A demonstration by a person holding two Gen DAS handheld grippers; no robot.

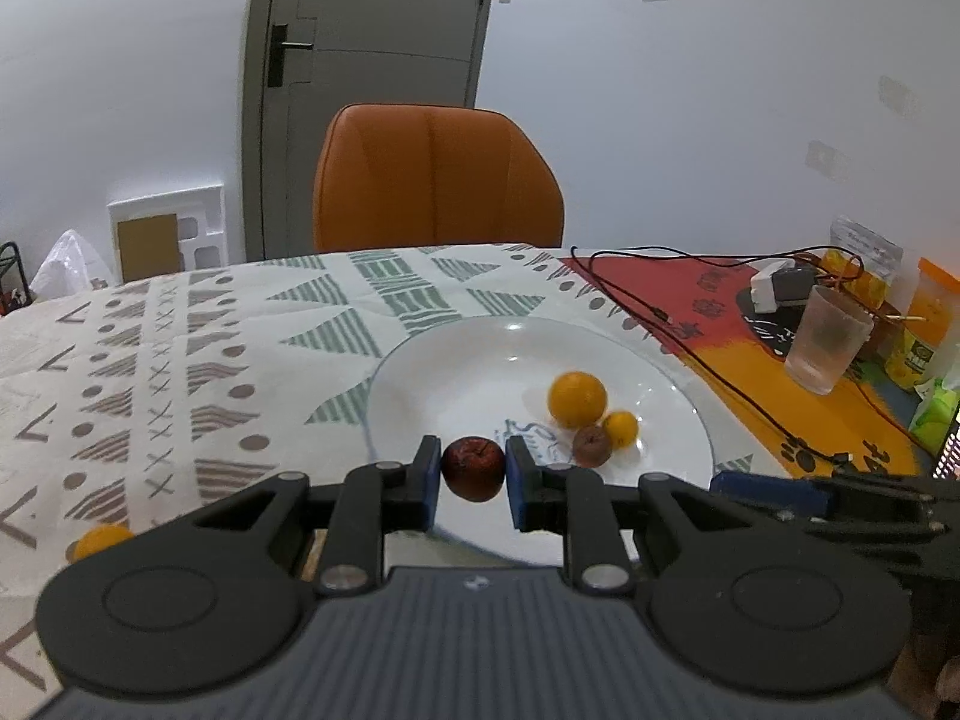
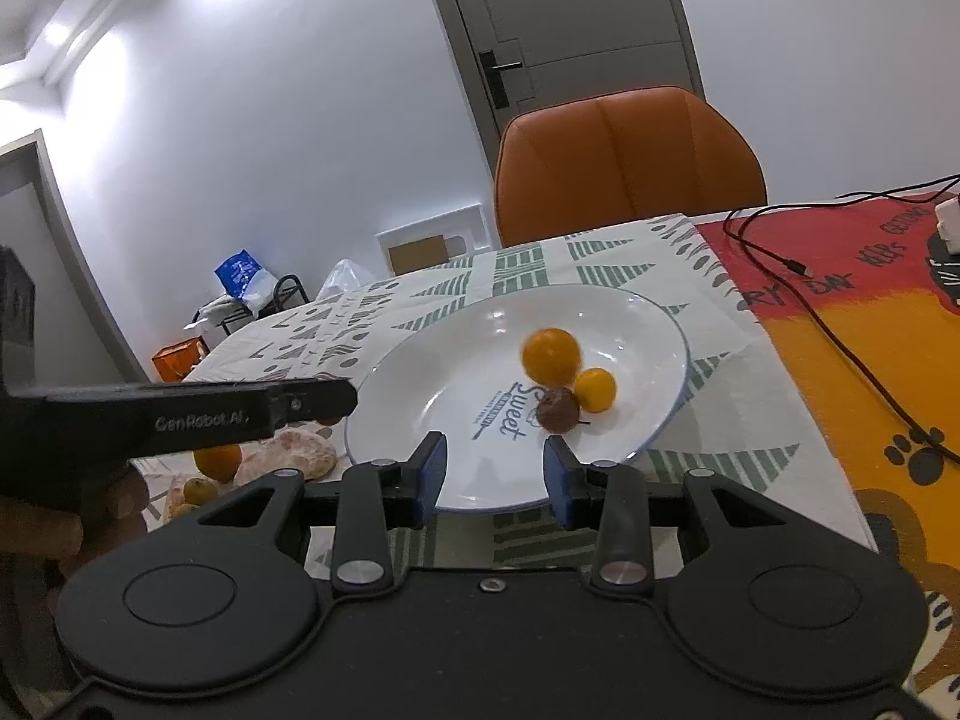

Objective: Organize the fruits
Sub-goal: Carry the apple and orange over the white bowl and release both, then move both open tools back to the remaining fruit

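Left tool [image 1: 473,474] is clamped on a dark red apple [image 1: 473,468], both blue pads touching its sides, held above the near rim of the white plate [image 1: 456,378]. Right tool [image 2: 495,471] stands with its jaws apart and nothing between them, just short of the plate's near rim.

Step in hand, as judged: set the apple down in the plate. To do it well, carry it forward past the rim, lower until it rests on the plate floor, then part the pads slowly so it does not roll. Aim for the bare centre, near side of the large orange [image 1: 577,399], small orange [image 1: 620,429] and brown fruit [image 1: 592,445] clustered on the plate, to avoid knocking them.

More fruit lies on the worktop left of the plate: an orange [image 2: 217,459] and pale lumps, half hidden behind the left tool's body; their kind is unclear. Height of the apple over the plate cannot be judged.
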